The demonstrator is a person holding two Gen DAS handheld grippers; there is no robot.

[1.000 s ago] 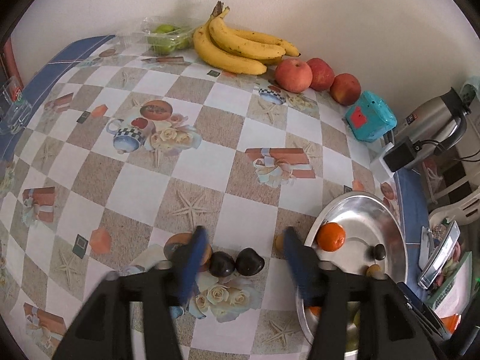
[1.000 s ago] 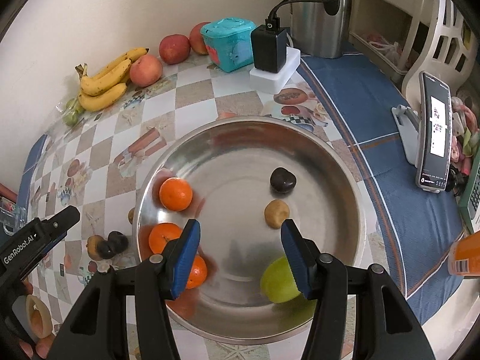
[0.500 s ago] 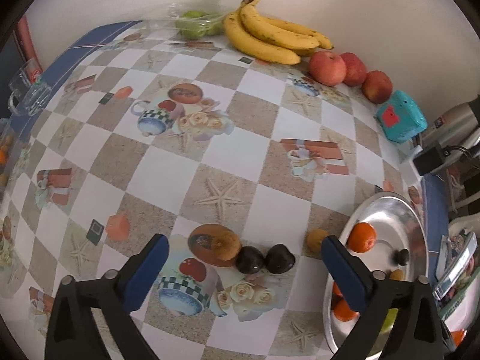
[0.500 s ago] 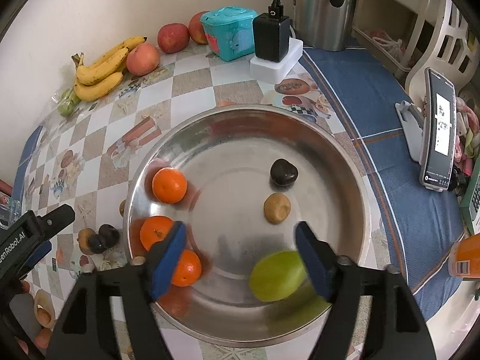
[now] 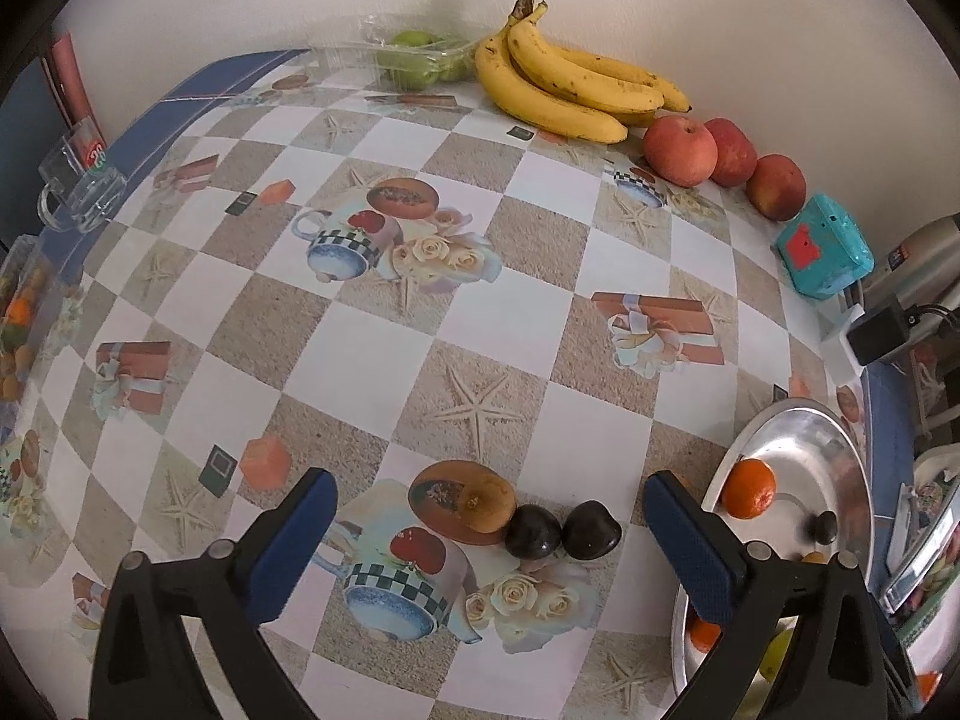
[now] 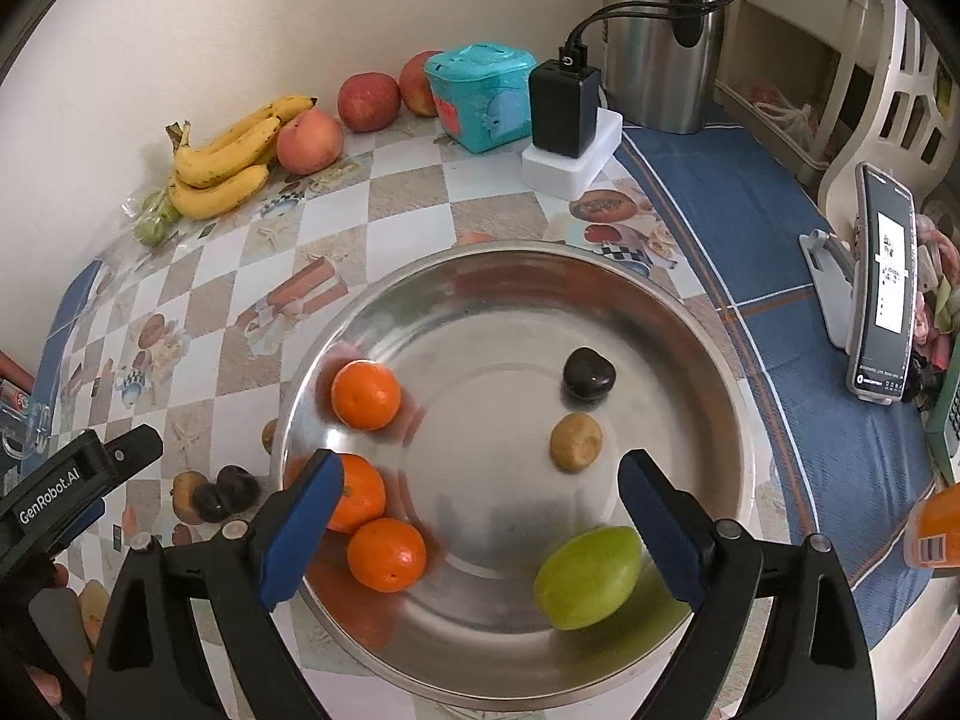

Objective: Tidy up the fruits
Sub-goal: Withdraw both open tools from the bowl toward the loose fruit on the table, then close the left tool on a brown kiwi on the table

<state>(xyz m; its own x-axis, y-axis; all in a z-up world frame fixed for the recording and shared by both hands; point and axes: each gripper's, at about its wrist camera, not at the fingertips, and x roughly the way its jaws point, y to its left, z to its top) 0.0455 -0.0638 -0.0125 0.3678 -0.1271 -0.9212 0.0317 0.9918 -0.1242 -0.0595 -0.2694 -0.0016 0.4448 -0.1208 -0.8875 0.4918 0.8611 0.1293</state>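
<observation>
My left gripper (image 5: 486,510) is open wide above the checked tablecloth (image 5: 360,330). Below its gap lie a brown fruit (image 5: 480,501) and two dark fruits (image 5: 531,531), untouched by the pads. My right gripper (image 6: 480,492) hangs over the steel bowl (image 6: 498,312) with its jaws opening and nothing gripped. A green fruit (image 6: 588,576) lies loose in the bowl beside the right finger. The bowl also holds three oranges (image 6: 365,394), a dark fruit (image 6: 588,373) and a small brown fruit (image 6: 576,441). The left wrist view shows the bowl (image 5: 804,438) at the right.
Bananas (image 5: 564,90), three apples (image 5: 681,150) and a clear box of green fruits (image 5: 414,57) line the back wall. A teal box (image 6: 480,96), a charger (image 6: 564,108) and a kettle (image 6: 654,42) stand behind the bowl. A phone on a stand (image 6: 885,276) is at the right, a glass mug (image 5: 78,186) at the left.
Both pairs of jaws have spread much wider. The left gripper's view has tilted a little, with the brown and dark fruits staying on the cloth. The green fruit has shifted slightly right in the bowl.
</observation>
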